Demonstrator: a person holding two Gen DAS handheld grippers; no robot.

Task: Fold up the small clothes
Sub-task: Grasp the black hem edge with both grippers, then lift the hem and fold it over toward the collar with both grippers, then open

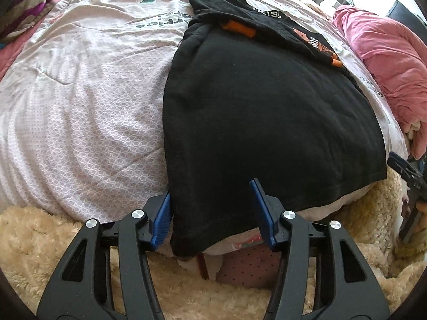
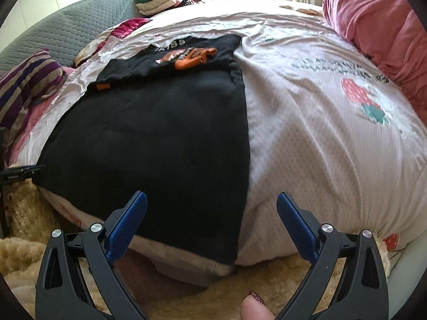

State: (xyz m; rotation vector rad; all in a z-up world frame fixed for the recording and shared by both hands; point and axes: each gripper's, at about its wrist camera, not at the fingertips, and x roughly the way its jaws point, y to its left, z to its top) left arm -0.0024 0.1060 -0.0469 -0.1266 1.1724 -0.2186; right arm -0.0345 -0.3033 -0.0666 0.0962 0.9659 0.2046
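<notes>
A black garment (image 1: 267,120) with an orange print at its far end lies flat on the bed, sides folded in. Its near hem hangs over the bed's edge. In the left wrist view my left gripper (image 1: 211,186) straddles the near left corner of the hem, blue pads apart, cloth between them but not pinched. In the right wrist view the black garment (image 2: 160,133) has its near right corner between the wide-spread pads of my right gripper (image 2: 212,195), which is open. The right gripper (image 1: 408,176) also shows at the left wrist view's right edge.
A pale quilt (image 2: 320,133) with a strawberry print covers the bed. A pink blanket (image 2: 373,26) lies bunched at the right, a striped pillow (image 2: 29,80) and grey cushion (image 2: 66,26) at the left, folded clothes (image 2: 160,0) at the back. Fluffy cream fabric (image 1: 40,240) lies below the bed's edge. A thumb (image 2: 256,306) shows below.
</notes>
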